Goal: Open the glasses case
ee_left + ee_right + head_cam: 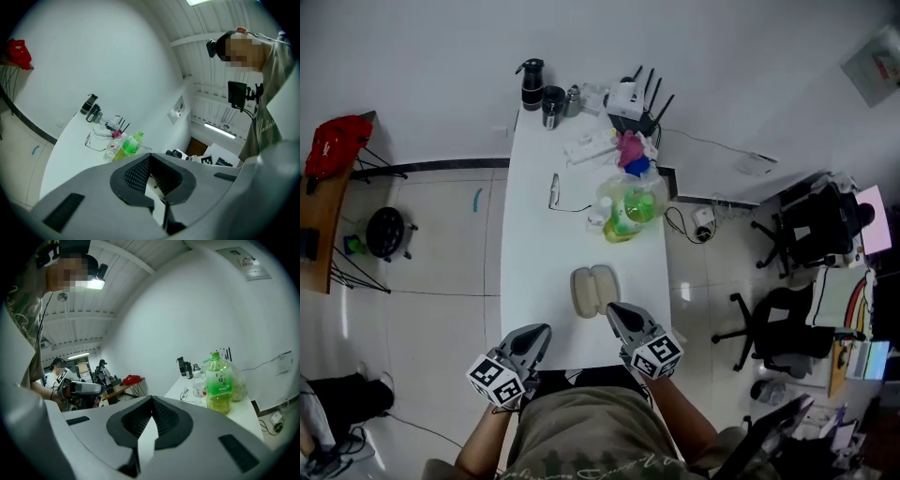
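We hold both grippers over the near end of the white table [525, 244]. Our left gripper [542, 332] has its jaws pressed together with nothing between them. Our right gripper [613, 309] is closed and empty too. The beige glasses case [593, 291] lies on the table just beyond the right gripper's tips, its two halves spread side by side. We cannot tell whether the tips touch it. Farther off, a pair of glasses [554, 191] lies to the left and a green tea bottle [630, 208] stands to the right. A router [630, 101] sits at the far end.
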A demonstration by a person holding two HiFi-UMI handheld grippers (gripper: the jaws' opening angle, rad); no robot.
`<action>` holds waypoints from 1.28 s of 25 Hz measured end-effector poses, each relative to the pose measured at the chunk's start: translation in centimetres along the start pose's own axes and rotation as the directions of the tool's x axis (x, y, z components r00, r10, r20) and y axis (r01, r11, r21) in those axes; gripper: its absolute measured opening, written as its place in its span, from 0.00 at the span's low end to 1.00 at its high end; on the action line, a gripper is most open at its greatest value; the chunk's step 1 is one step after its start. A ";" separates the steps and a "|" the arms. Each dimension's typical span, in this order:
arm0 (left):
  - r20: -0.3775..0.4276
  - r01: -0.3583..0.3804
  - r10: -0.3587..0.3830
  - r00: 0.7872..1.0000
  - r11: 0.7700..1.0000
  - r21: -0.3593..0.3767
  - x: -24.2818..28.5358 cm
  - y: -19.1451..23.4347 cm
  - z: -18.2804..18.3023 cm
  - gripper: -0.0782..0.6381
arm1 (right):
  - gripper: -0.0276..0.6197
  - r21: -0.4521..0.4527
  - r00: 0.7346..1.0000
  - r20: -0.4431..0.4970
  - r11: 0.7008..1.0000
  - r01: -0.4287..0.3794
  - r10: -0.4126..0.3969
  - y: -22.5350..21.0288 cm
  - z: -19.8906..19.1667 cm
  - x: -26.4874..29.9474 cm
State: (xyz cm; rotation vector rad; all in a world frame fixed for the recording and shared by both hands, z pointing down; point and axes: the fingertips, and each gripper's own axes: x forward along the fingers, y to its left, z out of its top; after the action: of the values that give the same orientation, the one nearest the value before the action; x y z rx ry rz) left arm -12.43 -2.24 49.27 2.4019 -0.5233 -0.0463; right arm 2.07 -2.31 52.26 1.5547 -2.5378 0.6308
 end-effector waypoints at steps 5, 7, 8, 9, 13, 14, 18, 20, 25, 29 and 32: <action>-0.031 0.048 -0.048 0.998 0.999 0.009 -0.5 -0.8 -1.0 0.12 | 0.06 0.004 0.999 0.023 0.999 0.044 -0.044 0.5 -1.0 -1.2; -0.017 0.052 -0.051 0.999 0.999 0.009 -1.1 -0.9 -1.8 0.12 | 0.06 -0.001 0.998 0.028 0.999 0.047 -0.047 0.9 -1.2 -1.8; -0.012 0.042 -0.042 0.999 0.999 0.008 -1.4 -1.0 -2.2 0.12 | 0.06 -0.003 0.999 0.029 0.999 0.044 -0.044 1.2 -1.3 -2.0; -0.012 0.024 -0.024 1.000 1.000 0.008 -1.8 -1.1 -2.4 0.12 | 0.06 -0.007 0.999 0.029 0.999 0.037 -0.037 1.5 -1.4 -2.3; 0.009 -0.037 0.037 0.999 0.999 0.027 -3.3 -2.1 -3.1 0.12 | 0.06 -0.015 0.999 0.034 1.000 0.016 -0.015 1.6 -1.9 -3.4; 0.014 -0.048 0.047 0.999 0.998 0.034 -3.5 -2.4 -3.3 0.12 | 0.06 -0.009 0.999 0.042 1.000 0.013 -0.013 1.4 -1.9 -3.8; 0.015 -0.095 0.095 0.995 0.994 0.048 -4.0 -4.8 -5.1 0.12 | 0.06 -0.008 0.997 0.080 1.000 -0.009 0.009 1.2 -1.9 -6.5; 0.020 -0.118 0.117 0.993 0.992 0.051 -3.8 -6.4 -6.1 0.12 | 0.06 -0.031 0.995 0.095 0.999 -0.027 0.030 1.3 -1.8 -8.1; 0.043 -0.144 0.141 0.989 0.987 0.076 -2.2 -10.8 -9.9 0.12 | 0.06 -0.032 0.991 0.125 0.998 -0.047 0.051 0.7 -2.8 -13.2; 0.053 -0.186 0.181 0.982 0.977 0.100 -1.9 -14.1 -11.8 0.12 | 0.06 -0.064 0.989 0.127 0.996 -0.066 0.073 0.9 -4.3 -16.6; 0.081 -0.204 0.195 0.977 0.971 0.127 -2.5 -16.0 -13.3 0.12 | 0.06 -0.078 0.987 0.129 0.993 -0.084 0.094 1.1 -5.0 -18.7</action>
State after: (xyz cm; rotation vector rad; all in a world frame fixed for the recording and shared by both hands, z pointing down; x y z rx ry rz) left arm -6.80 18.00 49.33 2.4720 -0.8216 -0.0041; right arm 9.33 15.69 50.99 1.5144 -2.7068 0.4531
